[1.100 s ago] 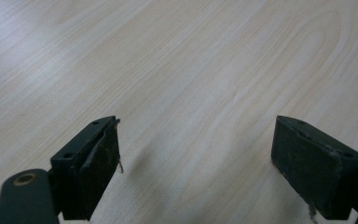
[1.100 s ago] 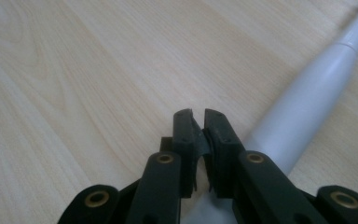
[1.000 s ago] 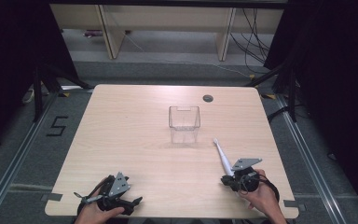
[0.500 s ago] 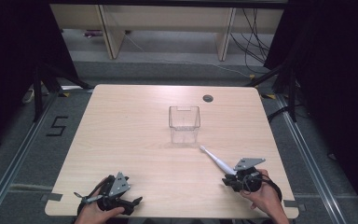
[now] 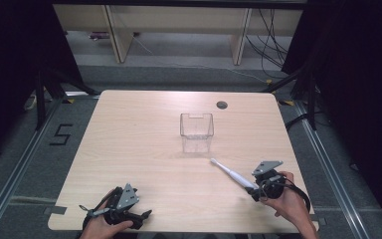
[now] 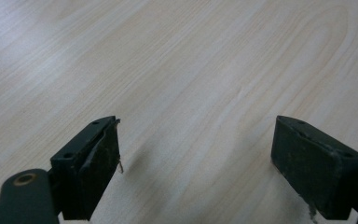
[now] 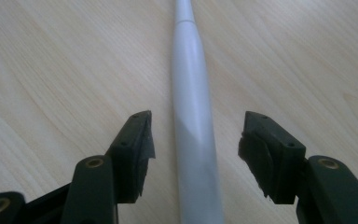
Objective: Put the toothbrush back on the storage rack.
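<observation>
Two claws sit near the front edge of the wooden surface [image 5: 144, 149], one in each hand. The right claw [image 7: 196, 140] is by the front right corner. Its jaws have just been opening, and now they stand apart with a gap on each side of the white toothbrush [image 7: 191, 121]. The pads do not press on it. The toothbrush lies flat on the surface, between the jaws, and its thin end points away toward the middle. From the high view, the toothbrush [image 5: 229, 173] stretches from the right claw [image 5: 256, 190] toward the clear box [image 5: 197, 132]. Its tip stops near the box but does not touch it. The box stands upright near the middle of the surface. A small dark round hole [image 5: 222, 104] sits close to the back edge. The left claw [image 6: 196, 163] is by the front left corner. Its jaws are wide open with just bare wood between them. The left hand [image 5: 104, 226] holds it low over the surface.
</observation>
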A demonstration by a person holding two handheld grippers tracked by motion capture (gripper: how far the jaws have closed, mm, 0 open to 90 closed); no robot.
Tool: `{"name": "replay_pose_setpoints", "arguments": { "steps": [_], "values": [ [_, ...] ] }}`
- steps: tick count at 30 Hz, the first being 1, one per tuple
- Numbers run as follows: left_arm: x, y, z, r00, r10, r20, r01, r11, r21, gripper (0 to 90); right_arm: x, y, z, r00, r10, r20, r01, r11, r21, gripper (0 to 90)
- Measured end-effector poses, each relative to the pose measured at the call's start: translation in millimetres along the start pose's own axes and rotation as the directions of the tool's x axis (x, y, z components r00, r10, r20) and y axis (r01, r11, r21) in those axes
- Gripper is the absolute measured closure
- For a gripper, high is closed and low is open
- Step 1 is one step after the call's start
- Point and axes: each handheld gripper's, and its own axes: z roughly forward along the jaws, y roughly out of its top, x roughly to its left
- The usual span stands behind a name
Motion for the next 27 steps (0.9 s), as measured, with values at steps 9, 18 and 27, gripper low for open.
{"name": "replay_pose_setpoints", "arguments": {
  "steps": [9, 18, 27],
  "values": [
    [0.1, -0.3, -0.4, 1.0, 0.004, 0.002, -0.004, 1.0, 0.001, 15.0, -6.2, 8.9, 7.4, 0.9998, 0.005, -0.018, -0.004, 0.995, 0.096, 42.3],
    [0.3, -0.1, -0.4, 1.0, 0.003, 0.003, -0.003, 1.0, 0.0, 15.0, -4.0, 28.8, 21.3, 0.9979, -0.057, -0.032, 0.061, 0.985, 0.16, 45.8],
    [0.5, -0.2, -0.4, 1.0, 0.002, 0.006, -0.002, 1.0, -0.001, 15.0, -2.6, 40.1, 33.7, 0.996, -0.078, -0.045, 0.085, 0.972, 0.218, 54.0]
  ]
}}
